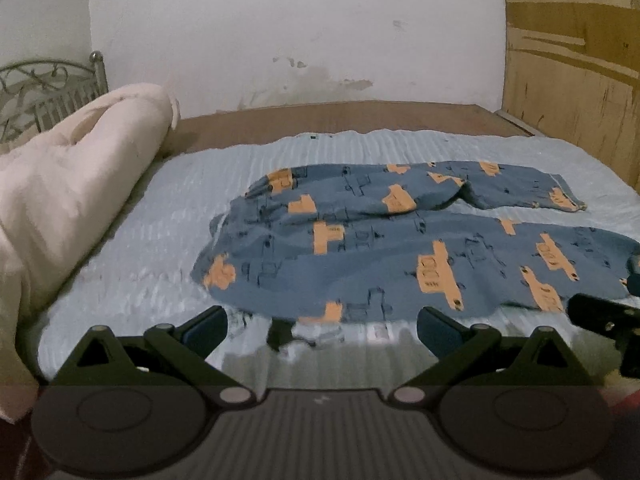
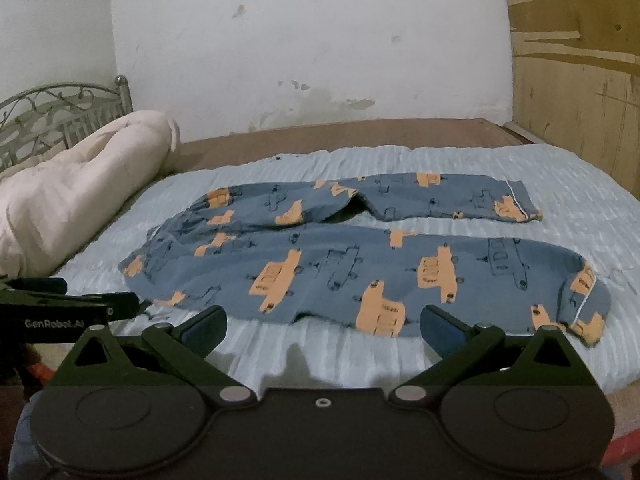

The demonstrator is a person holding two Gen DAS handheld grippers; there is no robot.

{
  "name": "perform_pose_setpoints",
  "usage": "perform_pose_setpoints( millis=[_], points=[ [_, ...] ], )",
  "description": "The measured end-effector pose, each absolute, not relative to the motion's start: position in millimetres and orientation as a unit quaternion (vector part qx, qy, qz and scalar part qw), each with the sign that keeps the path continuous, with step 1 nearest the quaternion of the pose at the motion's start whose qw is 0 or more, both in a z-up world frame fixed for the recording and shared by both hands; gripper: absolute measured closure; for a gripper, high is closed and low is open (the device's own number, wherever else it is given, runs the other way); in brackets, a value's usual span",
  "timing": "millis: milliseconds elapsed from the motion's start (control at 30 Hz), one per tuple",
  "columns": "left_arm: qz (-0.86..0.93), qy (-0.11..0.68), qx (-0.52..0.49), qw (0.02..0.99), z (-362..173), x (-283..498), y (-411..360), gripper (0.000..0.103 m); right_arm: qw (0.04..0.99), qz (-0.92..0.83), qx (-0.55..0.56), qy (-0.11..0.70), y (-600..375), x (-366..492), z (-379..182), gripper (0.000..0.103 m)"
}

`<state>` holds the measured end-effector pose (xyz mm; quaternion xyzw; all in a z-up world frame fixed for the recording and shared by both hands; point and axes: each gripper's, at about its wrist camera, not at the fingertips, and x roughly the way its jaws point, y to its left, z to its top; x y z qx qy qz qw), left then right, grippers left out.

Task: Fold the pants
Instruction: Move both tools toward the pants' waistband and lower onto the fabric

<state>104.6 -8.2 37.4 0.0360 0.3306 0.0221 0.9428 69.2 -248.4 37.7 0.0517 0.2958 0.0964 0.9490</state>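
Far right of the left gripper (image 1: 322,326), near leg of the pants (image 1: 360,252) cut off by the picture's edge, cuff partly behind the right gripper (image 1: 604,320), itself only partly in frame. Near hem just ahead of the left fingers smeared, edge unreadable. Far left, blanket (image 1: 68,200) and metal headboard (image 1: 36,96) cropped. Left of the right gripper (image 2: 322,326), only a dark part of the left gripper (image 2: 60,308) showing.
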Motion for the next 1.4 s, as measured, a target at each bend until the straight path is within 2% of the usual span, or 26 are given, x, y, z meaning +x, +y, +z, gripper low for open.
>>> perform_pose_setpoints(
  millis=[433,800,933,1067,1400],
  points=[
    [0.068,0.318,0.093,0.941,54.2,208.6,13.4,0.0,0.952,0.13,0.023,0.276,-279.2,165.3,39.4,0.001],
    [0.113,0.338,0.144,0.923,40.9,307.2,49.9,0.0,0.944,0.172,-0.027,0.279,-290.3,267.7,38.3,0.001],
    [0.104,0.34,0.155,0.922,33.9,345.7,64.2,0.0,0.939,0.206,-0.028,0.273,-293.7,312.6,36.1,0.001],
    [0.083,0.34,0.125,0.928,27.5,384.3,81.1,0.0,0.916,0.259,-0.016,0.304,-289.7,369.6,28.3,0.001],
    [0.002,0.344,0.137,0.929,7.5,445.4,88.2,0.0,0.911,0.258,-0.095,0.308,-263.9,461.6,7.1,0.001]
  ],
)
